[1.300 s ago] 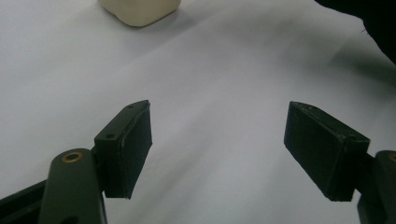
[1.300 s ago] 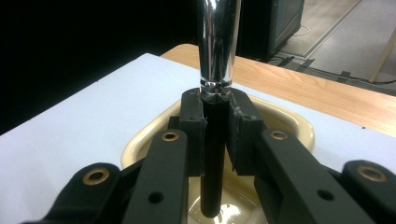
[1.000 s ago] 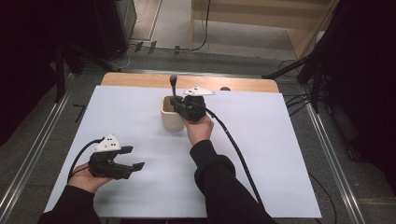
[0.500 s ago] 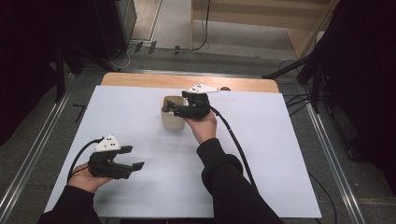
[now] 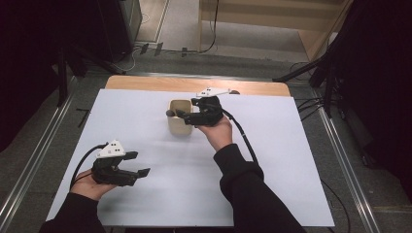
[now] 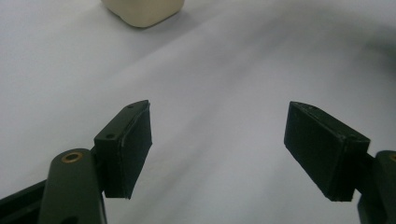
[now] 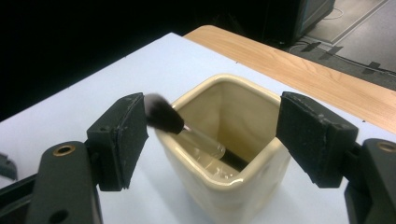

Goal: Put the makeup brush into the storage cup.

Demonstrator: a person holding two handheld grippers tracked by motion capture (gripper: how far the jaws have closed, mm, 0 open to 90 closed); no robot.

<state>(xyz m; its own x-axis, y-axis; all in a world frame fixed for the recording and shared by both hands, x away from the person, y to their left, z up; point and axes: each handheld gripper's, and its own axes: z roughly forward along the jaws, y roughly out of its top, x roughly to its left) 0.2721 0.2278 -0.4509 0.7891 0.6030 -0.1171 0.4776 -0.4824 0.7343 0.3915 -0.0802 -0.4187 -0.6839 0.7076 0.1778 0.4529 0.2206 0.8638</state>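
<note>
A cream square cup (image 5: 179, 127) stands on the white table top, toward the back and near the middle. A makeup brush (image 7: 163, 116) lies slanted inside the cup (image 7: 233, 186), its dark bristle head (image 5: 170, 113) over the left rim. My right gripper (image 5: 183, 116) hovers at the cup's right side and points left. Its jaws have just been opening and now stand wide; in the right gripper view (image 7: 212, 135) the cup and brush lie between them, untouched. My left gripper (image 5: 140, 163) rests at the front left, open and empty (image 6: 217, 149), with the cup (image 6: 142, 11) far ahead.
The white sheet (image 5: 291, 160) covers most of the table, with a bare wooden strip (image 5: 145, 83) along the far edge. Metal rails (image 5: 340, 160) run along both sides on the floor. A cable (image 5: 245, 141) trails from the right gripper across the sheet.
The right gripper held the brush upright over the cup, then opened. The brush dropped into the cup and now leans left. The right hand rose slightly. The left gripper stayed still.
</note>
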